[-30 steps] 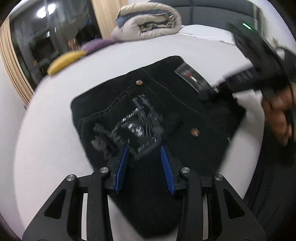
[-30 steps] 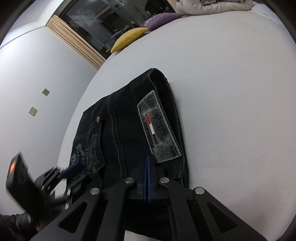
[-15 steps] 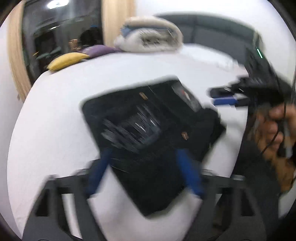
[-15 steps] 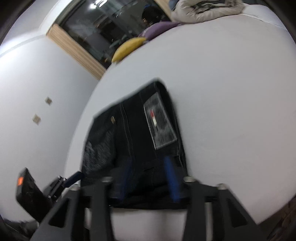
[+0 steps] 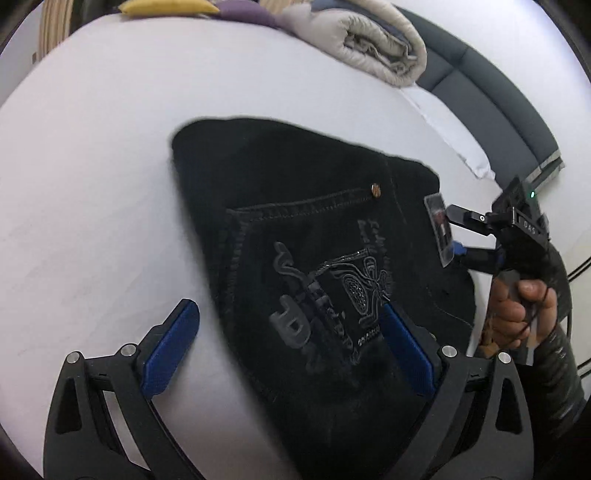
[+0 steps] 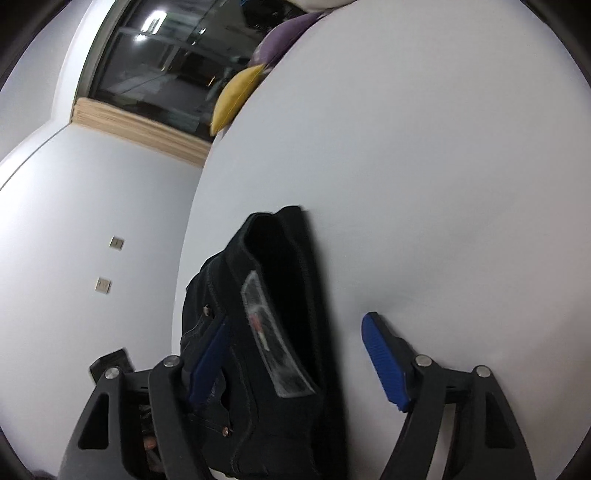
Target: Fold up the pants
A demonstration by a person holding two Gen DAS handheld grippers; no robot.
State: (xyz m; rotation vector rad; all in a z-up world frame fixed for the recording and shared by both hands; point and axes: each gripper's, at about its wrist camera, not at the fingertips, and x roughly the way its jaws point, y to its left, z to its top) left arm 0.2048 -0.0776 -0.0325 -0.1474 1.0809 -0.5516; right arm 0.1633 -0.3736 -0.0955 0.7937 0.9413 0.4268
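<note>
Black folded pants lie on the white bed, back pocket with embossed print facing up; they also show in the right wrist view, with the waistband patch. My left gripper is open, its blue pads wide apart over the near part of the pants, holding nothing. My right gripper is open, its jaws on either side of the waistband end. It also shows in the left wrist view, beside the patch, held by a hand.
The white bed stretches around the pants. A rolled beige duvet, a yellow cushion and a purple one lie at the far side. A grey headboard and dark window stand beyond.
Both grippers have opened wide: the right one was shut on the waistband, the left one narrowly open. The pants now lie folded and released on the bed.
</note>
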